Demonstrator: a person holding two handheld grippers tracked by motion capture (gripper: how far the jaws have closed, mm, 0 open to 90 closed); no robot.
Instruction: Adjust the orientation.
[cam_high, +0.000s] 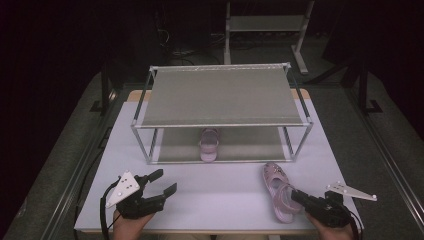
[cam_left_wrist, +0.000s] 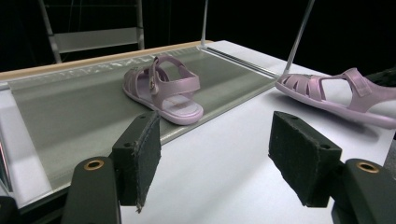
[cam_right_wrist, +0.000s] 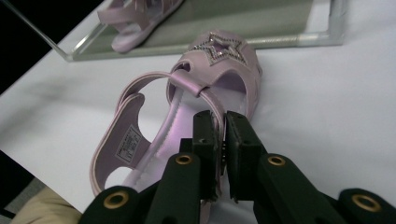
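Pinching only the thin side strap of the pink sandal (cam_right_wrist: 205, 88), right gripper (cam_right_wrist: 223, 126) is clenched; sandal lies just ahead on the table (cam_high: 210, 200). Strap may slip or sandal swing when lifted toward shoe rack (cam_high: 220, 125). Left gripper (cam_left_wrist: 215, 154) open, idle

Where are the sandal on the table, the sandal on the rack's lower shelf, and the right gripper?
Sandal on the table (cam_high: 276, 184), high view, toe straps.
Sandal on the lower shelf (cam_left_wrist: 163, 88), left gripper view, ankle strap.
Right gripper (cam_right_wrist: 223, 135), right gripper view, between fingertips, shut on the table sandal's strap.
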